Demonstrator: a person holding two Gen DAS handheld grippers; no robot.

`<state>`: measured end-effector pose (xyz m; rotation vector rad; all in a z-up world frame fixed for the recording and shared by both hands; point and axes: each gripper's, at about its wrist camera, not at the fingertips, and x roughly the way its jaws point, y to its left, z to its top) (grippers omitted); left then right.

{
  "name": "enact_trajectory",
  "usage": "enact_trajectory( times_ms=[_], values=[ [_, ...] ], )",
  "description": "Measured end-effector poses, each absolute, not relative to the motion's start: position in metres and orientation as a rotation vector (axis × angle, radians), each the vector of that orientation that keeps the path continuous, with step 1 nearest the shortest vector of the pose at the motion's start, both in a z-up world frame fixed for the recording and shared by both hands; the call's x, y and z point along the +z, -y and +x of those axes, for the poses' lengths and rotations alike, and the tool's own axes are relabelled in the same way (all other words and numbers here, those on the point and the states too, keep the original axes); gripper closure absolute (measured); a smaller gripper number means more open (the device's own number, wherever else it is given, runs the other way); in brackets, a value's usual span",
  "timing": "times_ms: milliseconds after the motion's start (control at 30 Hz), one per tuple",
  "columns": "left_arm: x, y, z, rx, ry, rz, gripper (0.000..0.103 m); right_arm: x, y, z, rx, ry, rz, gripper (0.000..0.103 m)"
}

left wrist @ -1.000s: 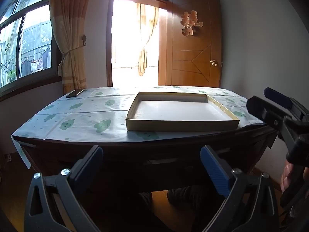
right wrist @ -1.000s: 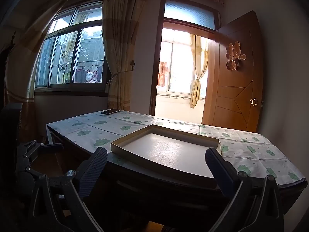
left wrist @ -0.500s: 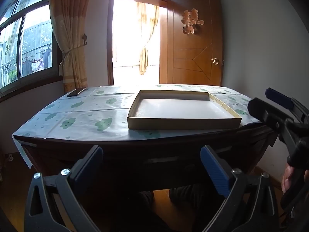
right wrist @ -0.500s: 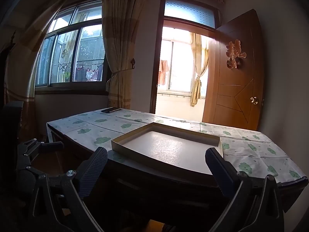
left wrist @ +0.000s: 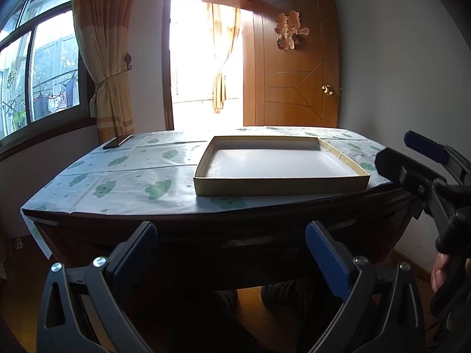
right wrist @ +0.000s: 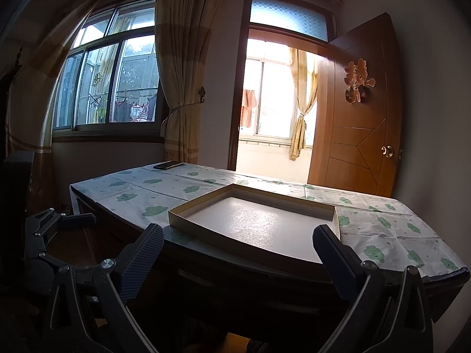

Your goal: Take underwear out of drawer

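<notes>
The left gripper (left wrist: pixel 231 251) and right gripper (right wrist: pixel 238 251) both stand wide apart, empty, low before the table (left wrist: pixel 123 176). No underwear shows; the drawer (left wrist: pixel 259 242) front is dark. Reach the drawer squarely, then pull straight. Since a second ago the view hardly changed; the tray (left wrist: pixel 279 188) remains.
</notes>
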<state>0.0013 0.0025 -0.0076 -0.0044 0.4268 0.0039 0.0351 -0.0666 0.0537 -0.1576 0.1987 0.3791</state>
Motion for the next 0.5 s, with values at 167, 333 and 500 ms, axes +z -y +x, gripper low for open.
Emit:
enact_trajectory(
  times_ms=[167,333,500],
  values=[
    [-0.0080,-0.0037,0.0002,0.007,-0.428,-0.004,0.000,0.0537,0.0670,0.0359,0.378,-0.202,-0.156,0.001],
    [-0.0061,-0.0021,0.0011,0.005,-0.429,-0.005,0.000,0.0545,0.0680,0.0350,0.375,-0.197,-0.156,0.001],
    [-0.0056,-0.0021,0.0018,0.006,-0.430,-0.004,0.000,0.0546,0.0680,0.0348,0.374,-0.198,-0.158,0.001]
  ],
)
